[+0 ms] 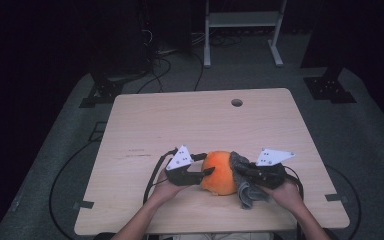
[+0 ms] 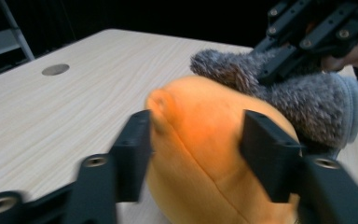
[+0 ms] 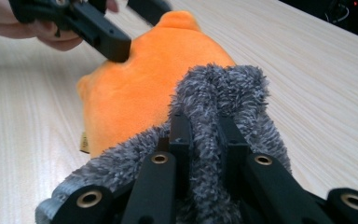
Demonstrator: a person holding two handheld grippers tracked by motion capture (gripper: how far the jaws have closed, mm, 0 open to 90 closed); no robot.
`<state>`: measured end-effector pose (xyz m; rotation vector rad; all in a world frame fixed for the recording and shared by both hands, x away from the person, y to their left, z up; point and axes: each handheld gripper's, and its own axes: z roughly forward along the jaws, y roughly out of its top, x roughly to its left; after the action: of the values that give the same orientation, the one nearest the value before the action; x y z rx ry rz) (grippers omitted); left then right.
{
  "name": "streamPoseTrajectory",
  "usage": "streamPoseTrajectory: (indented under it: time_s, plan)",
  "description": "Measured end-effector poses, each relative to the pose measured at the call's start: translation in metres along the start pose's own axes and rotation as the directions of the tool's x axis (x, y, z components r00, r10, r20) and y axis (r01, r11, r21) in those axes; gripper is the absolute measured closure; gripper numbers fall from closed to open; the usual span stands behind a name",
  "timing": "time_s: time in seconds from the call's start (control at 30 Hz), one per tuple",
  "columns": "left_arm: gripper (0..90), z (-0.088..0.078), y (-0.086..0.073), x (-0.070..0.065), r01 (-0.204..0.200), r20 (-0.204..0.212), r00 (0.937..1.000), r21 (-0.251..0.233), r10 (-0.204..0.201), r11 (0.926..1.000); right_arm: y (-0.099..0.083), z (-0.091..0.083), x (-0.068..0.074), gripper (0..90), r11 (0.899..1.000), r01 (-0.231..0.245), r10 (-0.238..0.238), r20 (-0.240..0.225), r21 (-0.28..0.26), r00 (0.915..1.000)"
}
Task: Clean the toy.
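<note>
Left tool [image 1: 207, 163] clamping the orange plush [image 1: 220, 172], right tool [image 3: 200, 126] pinching the grey cloth [image 3: 223, 93] against it: risks slipping off soft fabric, rolling plush toward counter [image 1: 190, 115] edge.

No text, brand, number or sign can be read. Faint dark marks on the table [image 1: 139, 154], at about 9 o'clock from the orange plush [image 1: 220, 172], are too small to make out. A small tag [image 3: 84, 142] at the plush's edge is too blurred to read.

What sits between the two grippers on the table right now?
An orange plush toy lies between them in the high view. The left gripper clamps it, while the right gripper holds a grey fuzzy cloth against its other side.
</note>
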<state>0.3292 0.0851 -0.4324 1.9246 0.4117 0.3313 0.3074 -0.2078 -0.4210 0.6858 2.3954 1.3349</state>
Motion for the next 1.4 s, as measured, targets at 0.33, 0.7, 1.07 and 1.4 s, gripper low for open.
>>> streamPoseTrajectory:
  time_s: [0.33, 0.7, 1.07, 1.4]
  plan:
    - [53.6, 0.003, -0.005, 0.007, 0.095, -0.024, 0.9953, 0.052, -0.094, 0.9941, 0.017, 0.000, 0.033, 79.2, 0.996, 0.093, -0.093, 0.006, -0.017, 0.9957]
    - [55.0, 0.000, -0.004, 0.011, 0.132, 0.059, 0.9894, 0.026, -0.133, 0.9909, 0.007, 0.000, 0.012, 79.5, 0.999, 0.051, -0.052, 0.082, 0.013, 0.9953]
    - [58.1, 0.002, -0.008, 0.016, 0.173, 0.061, 0.9827, 0.041, -0.175, 0.9842, 0.014, 0.019, 0.062, 79.5, 0.967, 0.254, -0.254, 0.006, 0.038, 0.9671]
    - [57.4, 0.006, -0.007, 0.013, 0.170, 0.050, 0.9838, 0.045, -0.172, 0.9844, 0.010, 0.013, 0.055, 79.4, 0.982, 0.190, -0.191, -0.031, -0.018, 0.9812]
